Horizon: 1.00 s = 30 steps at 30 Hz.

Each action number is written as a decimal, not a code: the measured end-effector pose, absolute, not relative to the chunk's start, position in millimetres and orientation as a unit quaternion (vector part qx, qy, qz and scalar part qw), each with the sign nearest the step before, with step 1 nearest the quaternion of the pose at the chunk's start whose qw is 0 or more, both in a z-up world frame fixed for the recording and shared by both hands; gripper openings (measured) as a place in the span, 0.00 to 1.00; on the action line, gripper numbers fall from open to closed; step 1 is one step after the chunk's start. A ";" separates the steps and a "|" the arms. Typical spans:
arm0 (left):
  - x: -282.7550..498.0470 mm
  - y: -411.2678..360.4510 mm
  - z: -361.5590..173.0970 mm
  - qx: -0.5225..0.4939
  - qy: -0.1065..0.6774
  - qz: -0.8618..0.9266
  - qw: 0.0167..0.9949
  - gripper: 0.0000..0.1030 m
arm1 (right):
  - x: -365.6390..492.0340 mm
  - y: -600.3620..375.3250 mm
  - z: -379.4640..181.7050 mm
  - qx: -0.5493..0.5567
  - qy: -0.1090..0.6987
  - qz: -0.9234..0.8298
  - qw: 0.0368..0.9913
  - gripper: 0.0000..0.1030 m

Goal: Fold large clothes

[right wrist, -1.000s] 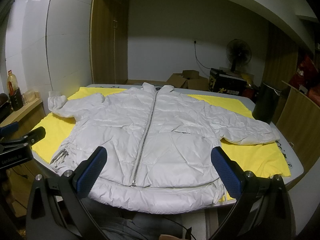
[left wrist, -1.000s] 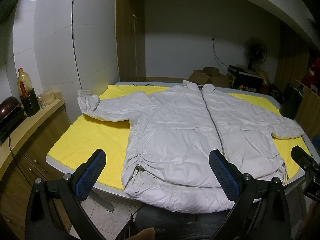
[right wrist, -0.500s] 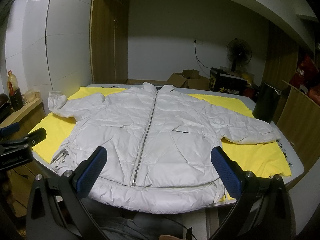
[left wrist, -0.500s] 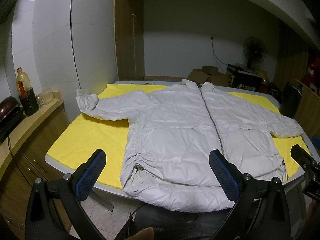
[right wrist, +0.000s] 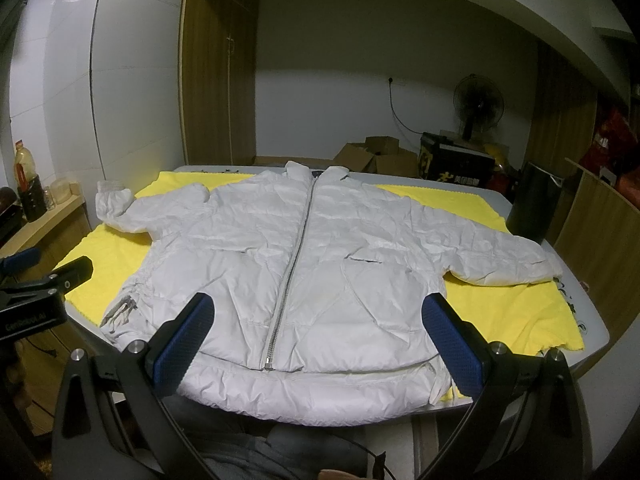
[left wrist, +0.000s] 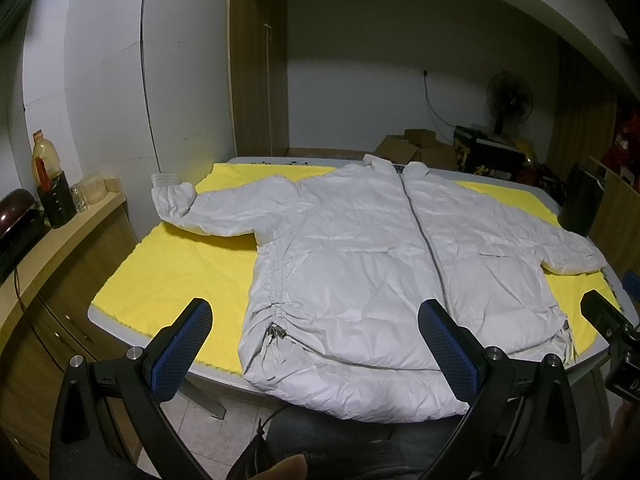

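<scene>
Nothing moved, slight camera drift only | both hand-held grippers, left (left wrist: 316,354) and right (right wrist: 322,350), wide, empty, hovering off hem | jacket (right wrist: 304,264) spread flat, zipped, on yellow cloth (left wrist: 200,268) on desk (right wrist: 592,320), sleeves out for folding

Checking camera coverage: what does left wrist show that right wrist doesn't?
Left wrist only: the dark rounded appliance on the side counter, and the right gripper at its right edge. Right wrist only: the yellow cloth's near right corner, and the left gripper at its left edge. Both: the white jacket spread flat and zipped, fan, and open, empty jaws.
</scene>
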<state>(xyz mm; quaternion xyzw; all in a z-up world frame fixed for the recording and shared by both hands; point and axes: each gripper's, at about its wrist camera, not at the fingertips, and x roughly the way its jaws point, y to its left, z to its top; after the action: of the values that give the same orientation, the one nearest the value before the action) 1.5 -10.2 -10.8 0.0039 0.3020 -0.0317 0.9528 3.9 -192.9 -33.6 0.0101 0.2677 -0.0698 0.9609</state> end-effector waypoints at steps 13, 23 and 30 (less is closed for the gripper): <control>4.0 -8.9 -12.2 -0.003 0.309 -0.038 0.950 1.00 | 5.4 -194.7 -33.8 0.011 0.269 -0.070 0.961 1.00; 94.0 127.7 -50.6 -0.305 0.348 -0.136 0.876 1.00 | 9.1 -192.3 -40.0 0.007 0.273 -0.068 0.960 1.00; 223.3 251.2 -133.7 -0.428 0.391 -0.045 0.813 1.00 | 45.0 -182.6 -59.2 -0.014 0.308 -0.026 0.951 1.00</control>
<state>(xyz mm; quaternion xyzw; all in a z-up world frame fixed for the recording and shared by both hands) 223.3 251.2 -133.7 -0.4284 0.3913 -0.0453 0.8132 45.0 -182.6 -59.2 -0.0138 0.3083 -0.0255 0.9508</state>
